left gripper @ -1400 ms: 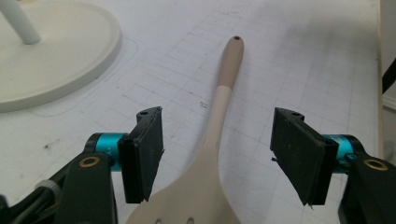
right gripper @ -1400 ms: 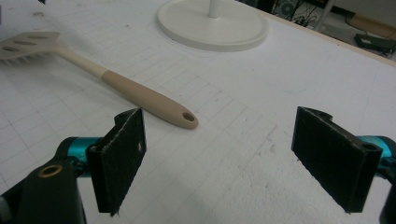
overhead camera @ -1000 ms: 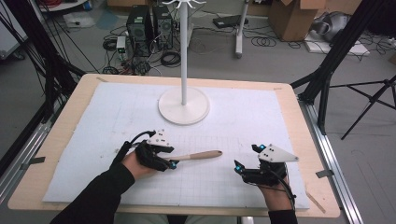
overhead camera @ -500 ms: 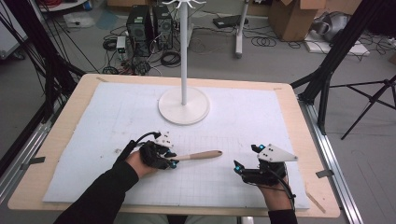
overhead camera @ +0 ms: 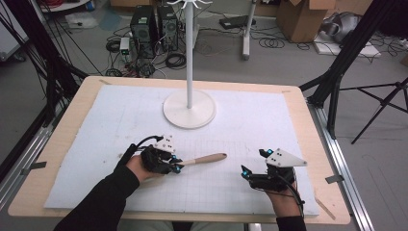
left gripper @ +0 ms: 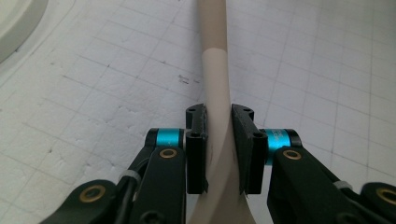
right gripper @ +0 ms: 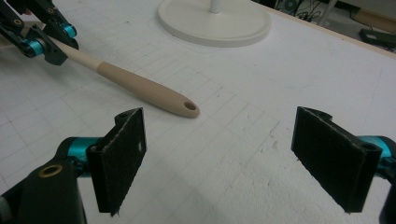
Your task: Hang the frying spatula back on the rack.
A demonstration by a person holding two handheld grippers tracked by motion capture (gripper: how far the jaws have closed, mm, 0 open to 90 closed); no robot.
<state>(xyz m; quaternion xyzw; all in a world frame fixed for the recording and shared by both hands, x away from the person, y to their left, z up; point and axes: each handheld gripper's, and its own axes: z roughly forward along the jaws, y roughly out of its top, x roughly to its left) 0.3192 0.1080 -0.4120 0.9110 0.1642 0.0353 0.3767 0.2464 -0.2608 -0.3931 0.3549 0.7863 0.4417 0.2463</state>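
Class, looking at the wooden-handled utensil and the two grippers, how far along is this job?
Done: the left gripper has just closed its jaws on the utensil, near its pale end. In hand: the utensil lies level on the white mat. Left: lifting and moving it; the right gripper waits open, apart from the handle.

**Left jaws close on the spoon**

The left gripper (overhead camera: 175, 166) has just been closing its jaws, and they now press on the pale neck of the wooden spoon (overhead camera: 207, 158) from both sides, where a second ago they stood apart around it. In the left gripper view the pads (left gripper: 198, 140) sit tight against the neck, with the handle running away from them across the white gridded mat (overhead camera: 269, 120). The spoon itself lies where it lay.
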